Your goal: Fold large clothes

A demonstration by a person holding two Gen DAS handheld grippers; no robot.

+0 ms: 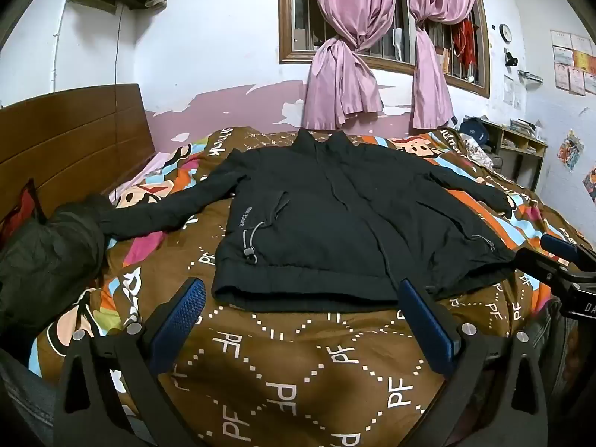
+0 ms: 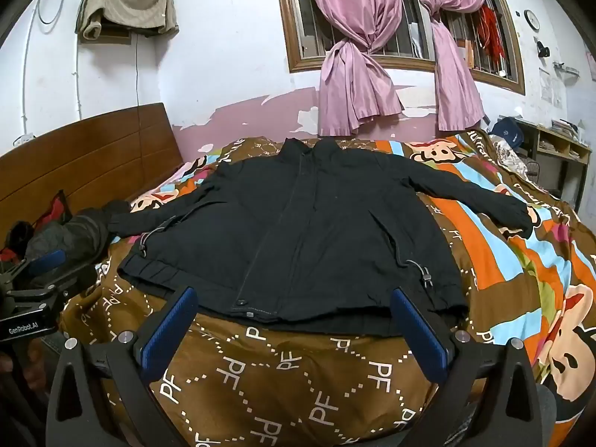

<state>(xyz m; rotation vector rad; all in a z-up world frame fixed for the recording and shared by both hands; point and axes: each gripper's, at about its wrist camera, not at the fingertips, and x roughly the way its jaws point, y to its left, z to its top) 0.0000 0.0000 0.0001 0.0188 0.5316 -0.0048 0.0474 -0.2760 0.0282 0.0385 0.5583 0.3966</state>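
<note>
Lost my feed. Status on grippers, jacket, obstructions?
Left gripper and right gripper open, empty, short of the hem. Jacket flat on bed, sleeves spread. Dark bundle at one cuff.

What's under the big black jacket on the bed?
The black jacket lies spread flat on a brown cartoon-print quilt, which shows all around it. Whatever is beneath the jacket's middle is covered, so it cannot be seen.

One black jacket, one patterned quilt, two pink curtains, one wall clock
</note>
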